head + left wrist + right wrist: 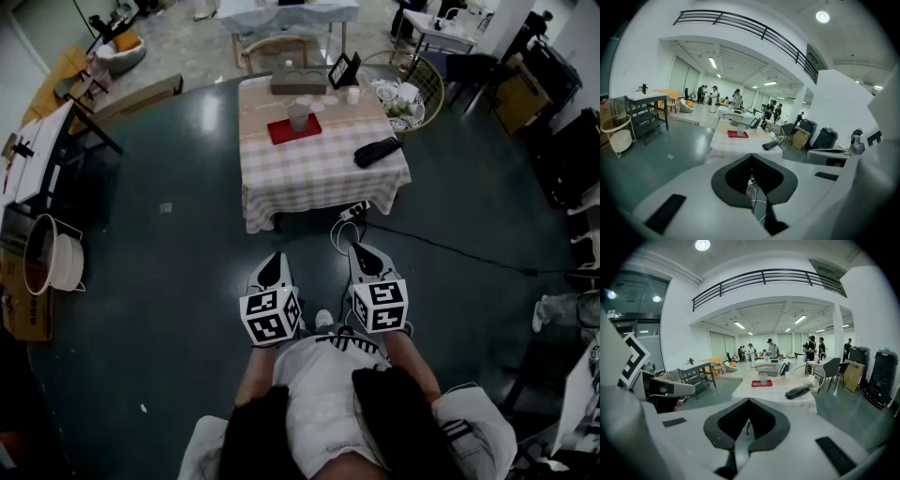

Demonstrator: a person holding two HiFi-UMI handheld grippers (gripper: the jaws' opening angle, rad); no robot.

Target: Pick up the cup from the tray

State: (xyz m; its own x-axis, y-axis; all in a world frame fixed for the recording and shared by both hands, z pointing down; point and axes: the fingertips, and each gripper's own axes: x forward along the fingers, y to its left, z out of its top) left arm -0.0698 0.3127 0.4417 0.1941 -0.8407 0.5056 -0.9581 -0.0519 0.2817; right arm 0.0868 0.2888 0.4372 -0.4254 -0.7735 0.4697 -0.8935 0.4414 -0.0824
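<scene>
Table (pixel 319 169) well ahead | left gripper (pixel 275 259), right gripper (pixel 362 251) angled downward | jaws clenched, empty

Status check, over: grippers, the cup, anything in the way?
Left gripper, right gripper shut, empty, short of table. Cup upright on red tray, untouched. Black pouch right of tray; cable on floor by table.

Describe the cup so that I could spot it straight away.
Look for the table with the checked cloth on the dark floor. Toward its far side lies a red tray. The cup is the pale, translucent one, alone on that tray.
</scene>
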